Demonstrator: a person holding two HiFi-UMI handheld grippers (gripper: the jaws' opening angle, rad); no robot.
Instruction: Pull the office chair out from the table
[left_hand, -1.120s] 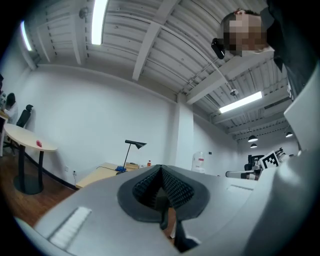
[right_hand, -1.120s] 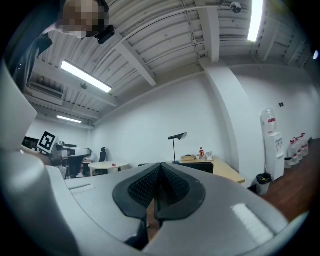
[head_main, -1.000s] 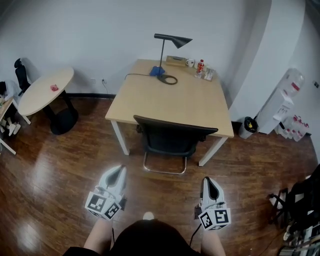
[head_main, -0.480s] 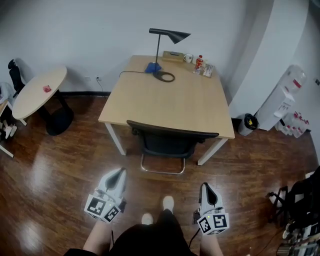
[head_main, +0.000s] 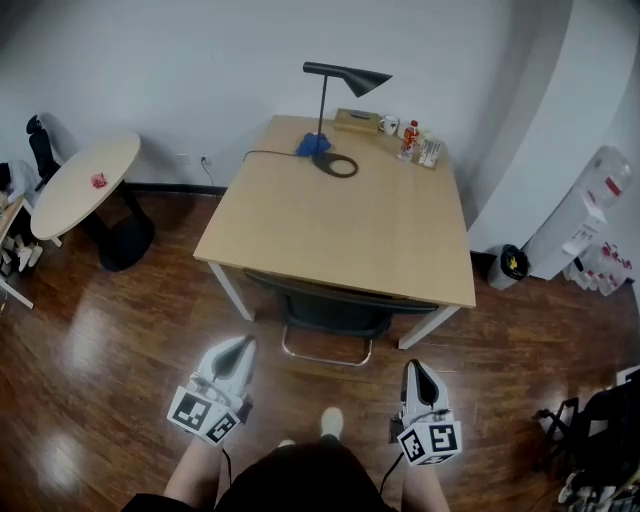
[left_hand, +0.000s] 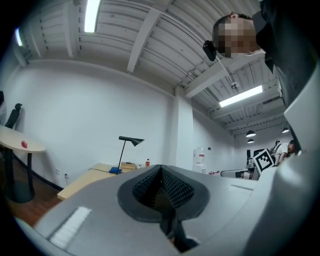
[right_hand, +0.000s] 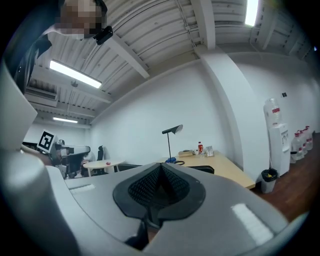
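Over the past second the left gripper (head_main: 243, 345), jaws pressed together on nothing, has drawn nearer the table (head_main: 330, 220) as the person steps forward. The office chair (head_main: 335, 303) sits tucked under the near edge, untouched. Its backrest runs left to right along that edge and its seat faces the far wall. The right gripper (head_main: 414, 368), jaws likewise together and empty, has advanced too. Judging by this, the approach is nearly done and the pulling has not begun.

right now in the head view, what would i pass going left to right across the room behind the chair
round table → desk lamp → red bottle → trash bin → water dispenser
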